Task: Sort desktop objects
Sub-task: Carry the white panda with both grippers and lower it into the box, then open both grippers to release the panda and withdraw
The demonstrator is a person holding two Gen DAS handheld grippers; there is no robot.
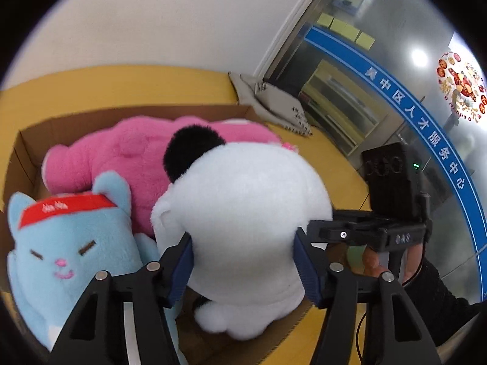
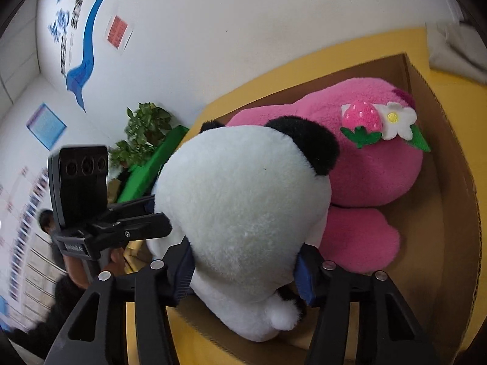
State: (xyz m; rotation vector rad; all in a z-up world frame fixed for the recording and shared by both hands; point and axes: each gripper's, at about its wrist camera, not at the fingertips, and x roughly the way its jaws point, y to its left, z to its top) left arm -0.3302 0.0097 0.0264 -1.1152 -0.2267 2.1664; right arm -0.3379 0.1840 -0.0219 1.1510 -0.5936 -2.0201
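In the cardboard box (image 1: 27, 152) on the yellow counter (image 1: 121, 85), a white panda plush (image 1: 243, 213) sits rear-up, black ear (image 1: 191, 149) at the far side, small white tail (image 1: 213, 319) nearest the cameras. Left gripper (image 1: 243, 270) straddles the panda's body, blue pads (image 1: 306, 270) touching the fur on both sides, jaws clamped on it part-way apart. Right gripper (image 2: 245, 276) same story from the other side: pads (image 2: 182, 273) pressed into the panda plush (image 2: 243, 206), jaws clamped on it. Both grip the same toy. Pink plush (image 1: 121, 158) lies behind the panda in the box, strawberry and white flower (image 2: 380, 121) on its head. Light blue cat plush (image 1: 70, 249) with red headband lies at left, against the pink one. Grey cloth (image 1: 274, 100) on the counter past the box. Green box (image 2: 152, 164) and potted plant (image 2: 146, 127) by the wall in right wrist view.
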